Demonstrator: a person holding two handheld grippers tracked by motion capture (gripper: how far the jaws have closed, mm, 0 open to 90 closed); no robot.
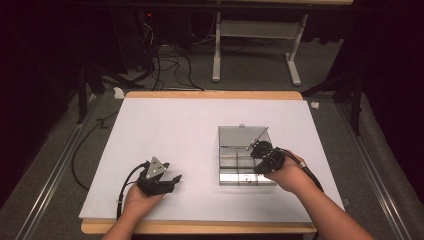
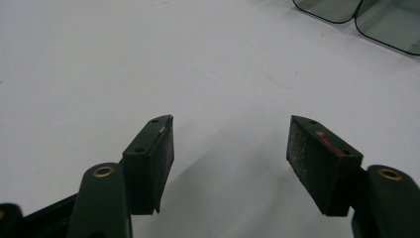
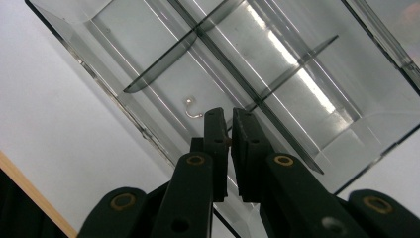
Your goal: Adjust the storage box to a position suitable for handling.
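- The right tool [image 3: 229, 124] hangs over the clear divided box [image 1: 240, 170], which sits open on the white tabletop [image 1: 170, 125], right of centre, its lid [image 1: 243, 135] laid back on the far side.
- Its jaws are pressed nearly together. In the right gripper view a tiny brownish speck shows in the slit between the pads, so it may be pinching something very small; I can't tell what, it's too small to make out.
- One small silvery hook [image 3: 192, 109] already lies in a near compartment of the box, just ahead of the right tool's tips and apart from them.
- In the high view a couple more small specks show in the nearest row of compartments; too tiny to name.
- The left tool [image 2: 230, 148] rests low over bare tabletop, well apart from the box, jaws spread wide with nothing between them. The box's rounded corners just peek in at the top right of the left gripper view.
- My read on progress: the sorting of little parts into the box is under way, with at least one piece delivered. What's left looks like setting down whatever the right tool carries, then closing that lid.
- The other compartments seen from the right tool look bare.
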